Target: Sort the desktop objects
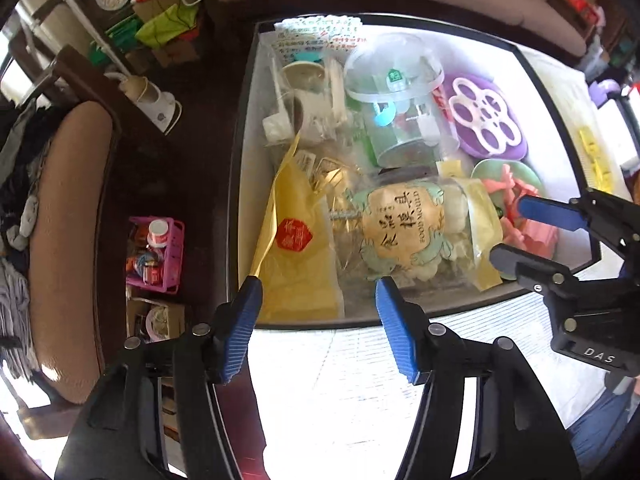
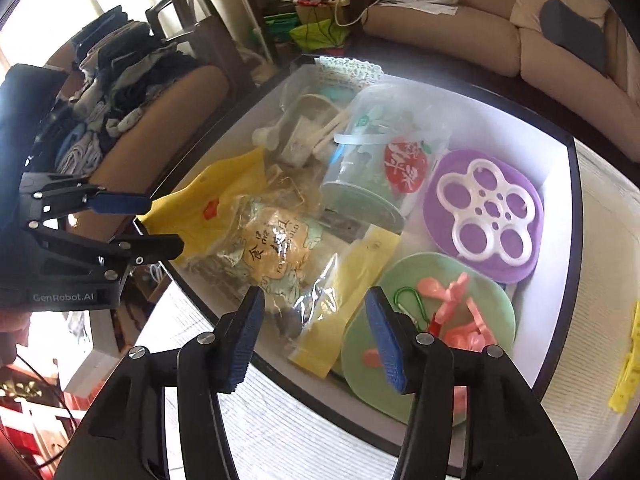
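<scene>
A dark-rimmed box [image 1: 236, 160] [image 2: 574, 208] with white walls holds the sorted things. A clear snack bag [image 1: 404, 228] [image 2: 272, 248] with a gold label lies at its near side, beside a yellow pouch [image 1: 296, 256] [image 2: 208, 204]. Behind them stand a clear lidded cup [image 1: 396, 92] [image 2: 372, 148], a purple plate [image 1: 512, 148] [image 2: 440, 200] and a green plate [image 1: 496, 168] [image 2: 432, 276] with pink pieces. My left gripper [image 1: 318, 296] [image 2: 162, 224] hangs open over the box's near left edge, holding nothing. My right gripper [image 2: 315, 304] [image 1: 510, 228] is open above the bag's yellow end, holding nothing.
The box sits on a white ribbed cloth [image 1: 340, 380]. A yellow clip strip [image 2: 628, 368] lies on the cloth to the right. Beige sofas [image 2: 440, 36] ring the table, one piled with clothes [image 2: 120, 80]. A pink basket [image 1: 156, 256] stands on the floor at left.
</scene>
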